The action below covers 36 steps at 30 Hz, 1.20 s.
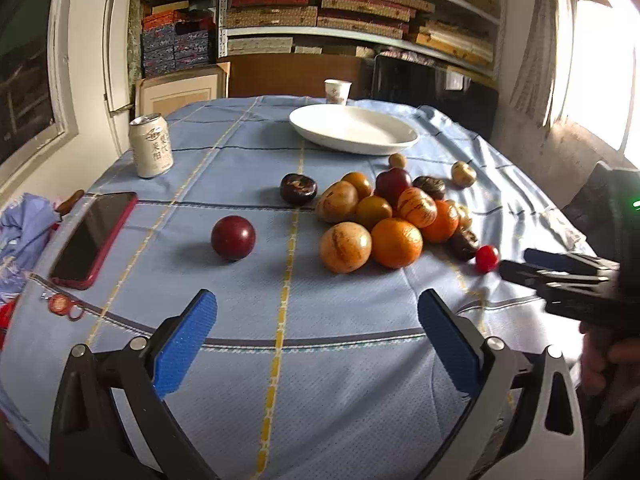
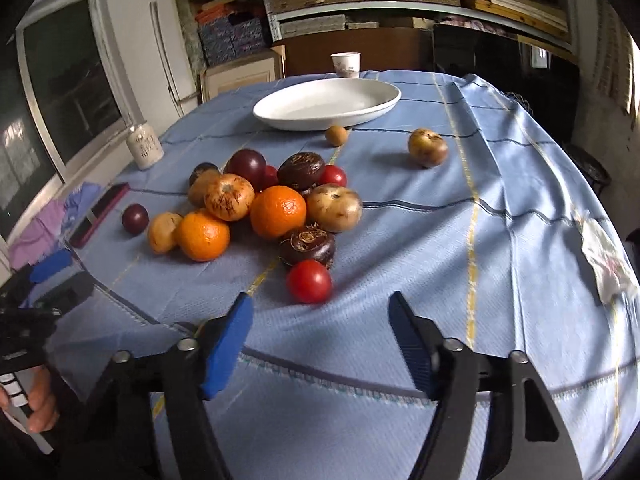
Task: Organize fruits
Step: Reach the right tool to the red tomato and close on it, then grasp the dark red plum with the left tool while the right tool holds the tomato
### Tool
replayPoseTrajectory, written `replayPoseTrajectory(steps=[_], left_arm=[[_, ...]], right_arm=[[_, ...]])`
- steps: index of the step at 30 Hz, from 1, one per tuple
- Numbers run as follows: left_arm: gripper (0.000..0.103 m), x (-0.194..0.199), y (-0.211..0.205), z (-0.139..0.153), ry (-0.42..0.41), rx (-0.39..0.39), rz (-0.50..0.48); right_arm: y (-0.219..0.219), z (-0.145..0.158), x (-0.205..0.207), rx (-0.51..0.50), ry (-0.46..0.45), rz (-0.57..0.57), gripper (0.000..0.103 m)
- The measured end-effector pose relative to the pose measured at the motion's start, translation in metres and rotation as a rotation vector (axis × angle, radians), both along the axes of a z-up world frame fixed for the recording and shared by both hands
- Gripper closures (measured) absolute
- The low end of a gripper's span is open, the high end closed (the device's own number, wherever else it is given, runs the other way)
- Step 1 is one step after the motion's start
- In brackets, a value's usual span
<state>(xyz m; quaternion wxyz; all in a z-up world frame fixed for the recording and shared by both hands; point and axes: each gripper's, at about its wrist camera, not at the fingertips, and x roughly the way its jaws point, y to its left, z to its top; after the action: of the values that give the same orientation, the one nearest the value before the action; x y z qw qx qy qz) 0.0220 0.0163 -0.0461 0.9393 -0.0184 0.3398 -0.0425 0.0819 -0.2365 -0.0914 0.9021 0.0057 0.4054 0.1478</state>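
The surface (image 1: 240, 168) is covered with a light blue cloth with yellow and dark lines. A pile of fruits (image 1: 392, 212) lies near its middle: 2 oranges (image 2: 278, 211), several tan fruits with brown streaks, dark brown ones and small red ones. One dark red fruit (image 1: 233, 238) lies apart, on the left of the pile, and a small red tomato (image 2: 309, 281) lies at the near edge of the pile. Behind the pile stands a white plate (image 1: 354, 130) with nothing in it (a paper cup (image 1: 337, 91) is just behind it).

The left gripper (image 1: 318, 316) hangs above bare cloth, released, with nothing between its blue pads. The right gripper (image 2: 320, 316) is also released; its jaws stand apart just in front of the tomato and do not touch it.

On the left stands a white can (image 1: 151, 145) with Chinese characters, which I cannot read clearly. Near it lies a phone (image 1: 94, 238) in a red case.
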Motion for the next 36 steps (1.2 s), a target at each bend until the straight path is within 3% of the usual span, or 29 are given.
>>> replayPoseTrajectory(steps=[7,11,18,22,26,28,36], left_arm=[[0.004,0.008,0.004,-0.005,-0.004,-0.007,-0.005],[0.004,0.019,0.013,-0.011,0.033,-0.061,0.008],[0.004,0.033,0.020,-0.017,0.065,-0.045,0.015],[0.004,0.036,0.026,-0.017,0.079,-0.034,0.006],[0.004,0.044,0.042,-0.009,0.104,-0.020,-0.006],[0.004,0.049,0.050,-0.005,0.106,-0.030,-0.020],[0.004,0.091,0.062,-0.013,0.138,0.034,-0.056]], right_arm=[[0.013,-0.009,0.016,-0.027,0.032,0.036,0.053],[0.015,-0.010,0.018,-0.034,0.051,0.036,0.055],[0.017,0.000,0.019,-0.044,0.031,0.043,0.056],[0.025,-0.010,0.029,-0.115,0.034,0.026,0.067],[0.023,-0.016,0.030,-0.090,0.032,0.043,0.070],[0.021,-0.017,0.026,-0.073,0.018,0.056,0.077],[0.009,-0.015,0.023,0.026,0.005,0.054,0.078]])
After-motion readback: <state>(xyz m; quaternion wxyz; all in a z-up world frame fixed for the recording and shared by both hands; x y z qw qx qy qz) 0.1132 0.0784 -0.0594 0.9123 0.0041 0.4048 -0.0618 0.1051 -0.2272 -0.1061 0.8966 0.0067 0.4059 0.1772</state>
